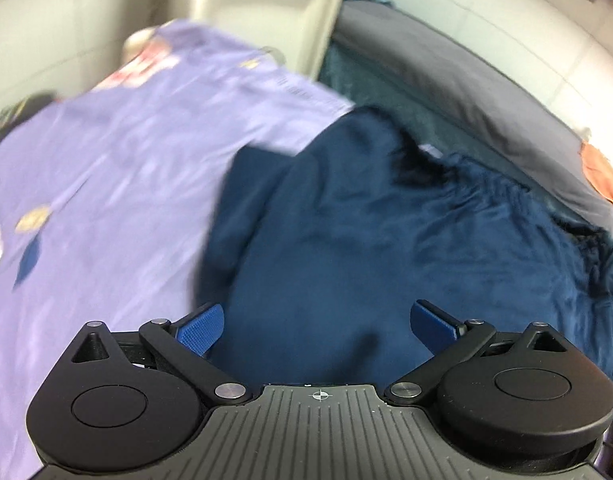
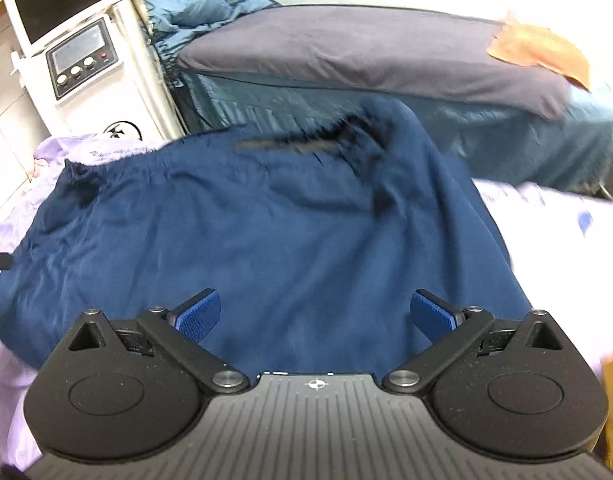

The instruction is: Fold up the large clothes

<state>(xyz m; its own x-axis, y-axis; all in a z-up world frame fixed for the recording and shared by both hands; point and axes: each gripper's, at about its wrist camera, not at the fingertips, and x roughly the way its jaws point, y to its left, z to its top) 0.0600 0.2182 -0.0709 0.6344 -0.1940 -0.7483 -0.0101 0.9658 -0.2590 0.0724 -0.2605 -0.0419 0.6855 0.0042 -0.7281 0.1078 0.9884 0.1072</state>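
A large dark blue garment (image 1: 346,240) lies spread and wrinkled on a lilac printed sheet (image 1: 106,160). It also shows in the right wrist view (image 2: 266,232), with a dark furry trim (image 2: 306,142) along its far edge. My left gripper (image 1: 318,324) is open and empty, held just above the garment's near part. My right gripper (image 2: 316,314) is open and empty, also just above the garment. The left view is blurred.
A bed with a grey cover (image 2: 366,52) and teal skirt stands behind, with an orange cloth (image 2: 542,52) on it. A white machine with a screen and knobs (image 2: 82,56) stands at the far left. The lilac sheet (image 2: 566,240) continues to the right.
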